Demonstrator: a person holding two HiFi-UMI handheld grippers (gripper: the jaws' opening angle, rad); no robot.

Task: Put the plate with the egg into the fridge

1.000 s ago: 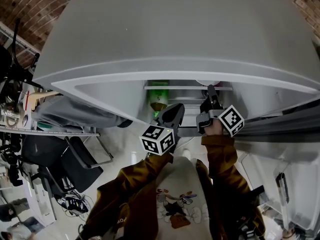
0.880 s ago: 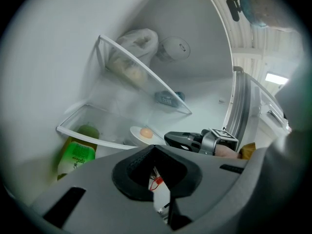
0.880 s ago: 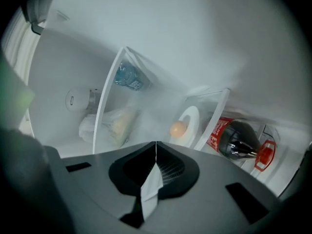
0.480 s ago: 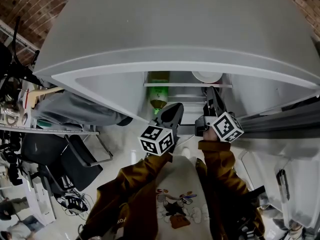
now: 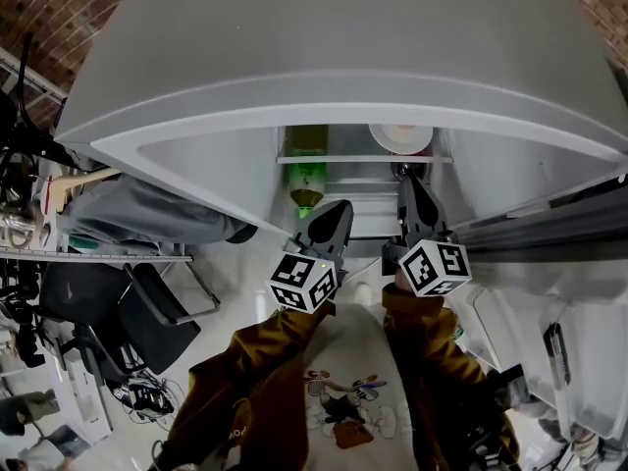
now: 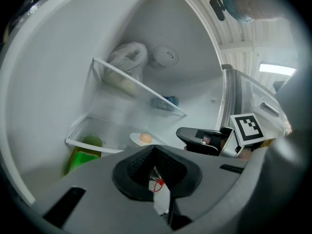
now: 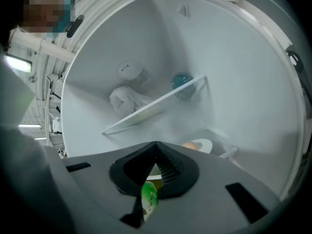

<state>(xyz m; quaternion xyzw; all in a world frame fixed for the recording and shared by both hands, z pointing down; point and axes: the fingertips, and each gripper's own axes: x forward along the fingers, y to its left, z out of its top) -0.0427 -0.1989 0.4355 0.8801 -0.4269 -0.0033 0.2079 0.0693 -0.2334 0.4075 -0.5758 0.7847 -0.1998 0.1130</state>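
The open fridge [image 5: 324, 57] fills the head view, its pale inside showing between the two arms. An upper glass shelf [image 6: 139, 89] carries a white bag [image 6: 127, 57]. Both tools point into the opening. The left hand-held gripper [image 5: 337, 212] has its jaws pressed together on nothing, and the right hand-held gripper [image 5: 409, 183] is likewise closed and empty. A green bottle [image 5: 305, 186] stands at the left inside. The plate [image 6: 135, 140] rests on the lower shelf [image 6: 92, 145], apart from both tools, with the egg [image 6: 145, 138] on it.
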